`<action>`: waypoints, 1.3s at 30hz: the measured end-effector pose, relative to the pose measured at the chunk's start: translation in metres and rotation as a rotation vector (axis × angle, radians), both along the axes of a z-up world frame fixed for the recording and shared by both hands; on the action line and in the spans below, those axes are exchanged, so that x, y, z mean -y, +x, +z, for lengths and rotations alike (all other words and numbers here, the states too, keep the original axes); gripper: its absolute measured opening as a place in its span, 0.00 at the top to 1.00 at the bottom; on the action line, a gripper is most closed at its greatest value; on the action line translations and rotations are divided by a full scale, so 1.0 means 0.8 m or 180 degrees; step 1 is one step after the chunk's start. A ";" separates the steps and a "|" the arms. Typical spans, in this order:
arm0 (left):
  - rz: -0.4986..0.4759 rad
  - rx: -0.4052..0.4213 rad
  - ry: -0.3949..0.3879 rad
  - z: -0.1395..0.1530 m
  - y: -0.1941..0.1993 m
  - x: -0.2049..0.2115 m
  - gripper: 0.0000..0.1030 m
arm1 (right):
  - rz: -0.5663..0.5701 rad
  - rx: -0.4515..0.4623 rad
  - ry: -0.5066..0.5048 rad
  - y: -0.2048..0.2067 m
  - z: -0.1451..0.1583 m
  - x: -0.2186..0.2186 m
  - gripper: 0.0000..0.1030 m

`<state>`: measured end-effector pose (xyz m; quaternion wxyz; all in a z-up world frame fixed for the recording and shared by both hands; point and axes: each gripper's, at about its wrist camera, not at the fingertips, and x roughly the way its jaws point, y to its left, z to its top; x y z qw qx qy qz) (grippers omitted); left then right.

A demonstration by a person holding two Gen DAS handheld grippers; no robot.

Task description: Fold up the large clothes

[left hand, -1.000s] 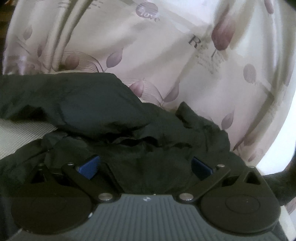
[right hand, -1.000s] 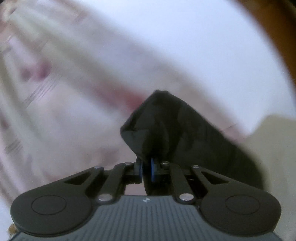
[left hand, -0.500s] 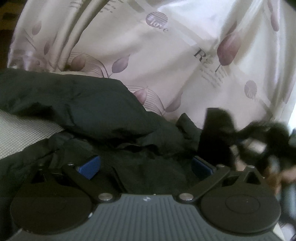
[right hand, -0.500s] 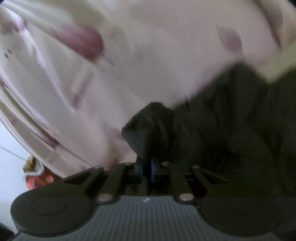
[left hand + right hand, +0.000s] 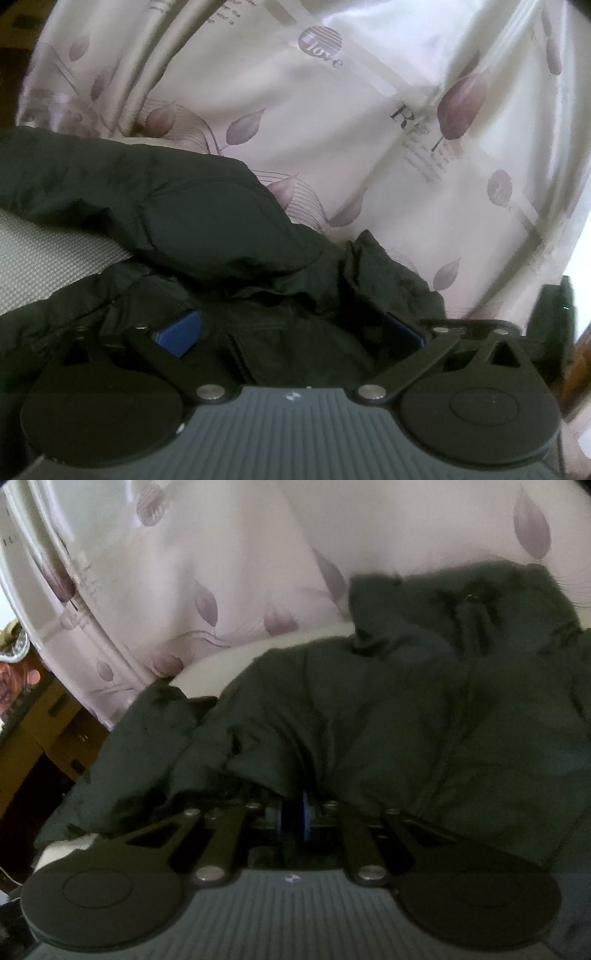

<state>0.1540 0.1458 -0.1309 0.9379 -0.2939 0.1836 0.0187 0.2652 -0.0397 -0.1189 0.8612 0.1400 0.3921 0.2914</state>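
Observation:
A dark green padded jacket (image 5: 207, 221) lies crumpled on a pale mattress, with one thick fold lying over the rest. My left gripper (image 5: 290, 330) is open wide just above it, blue pads (image 5: 177, 332) far apart and jacket cloth below and between them, not pinched. In the right wrist view the jacket (image 5: 424, 720) fills the middle and right, its zip running up toward the collar. My right gripper (image 5: 293, 812) sits low against the cloth. A fold of the jacket still runs between its close-set blue pads while its jaws are opening.
A pale satin cloth with purple leaf prints (image 5: 332, 129) rises behind the jacket, also seen as the cloth (image 5: 221, 572) in the right wrist view. Bare textured mattress (image 5: 44, 266) shows at the left. Wooden furniture (image 5: 48, 731) stands at the far left below the cloth.
My right gripper swung down and across with the jacket fold, from in front of the patterned cloth to resting on the jacket heap. The left gripper stayed open in place.

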 end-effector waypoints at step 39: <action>0.1249 -0.0629 -0.1556 -0.014 -0.083 -0.415 0.90 | 0.0182 0.0846 -0.0933 -0.107 -0.012 0.019 0.07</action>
